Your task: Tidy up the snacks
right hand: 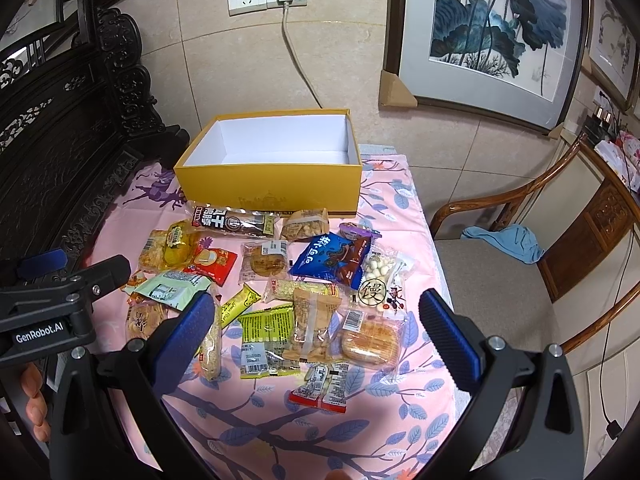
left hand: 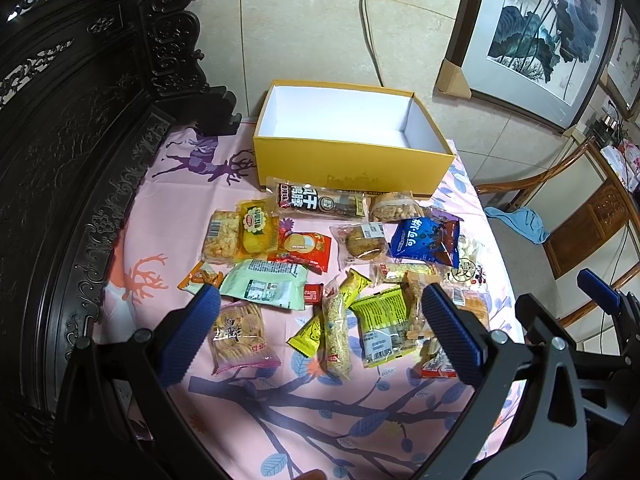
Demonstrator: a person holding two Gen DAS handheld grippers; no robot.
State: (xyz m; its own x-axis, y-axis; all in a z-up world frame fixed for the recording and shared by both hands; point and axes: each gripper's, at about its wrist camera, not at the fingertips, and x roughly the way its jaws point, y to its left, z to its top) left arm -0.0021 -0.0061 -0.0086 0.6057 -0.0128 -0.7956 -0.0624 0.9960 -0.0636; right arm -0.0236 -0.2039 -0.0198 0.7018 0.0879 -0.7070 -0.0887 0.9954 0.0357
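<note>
My left gripper (left hand: 320, 340) and right gripper (right hand: 320, 340) fill the lower frame, each with jaws apart, holding nothing. Beyond them, wrapped snacks (right hand: 272, 280) lie scattered mid-frame on the pink desk (right hand: 320, 420). The yellow box (right hand: 272, 184), upper centre, is empty, white inside, its long axis running left to right.

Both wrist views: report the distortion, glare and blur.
Left wrist view: fisheye bends the wall tiles and framed painting; glare on the snack wrappers; corners vignetted black. Right wrist view: same bending; yellow box sharp; the open right gripper close and slightly soft.
</note>
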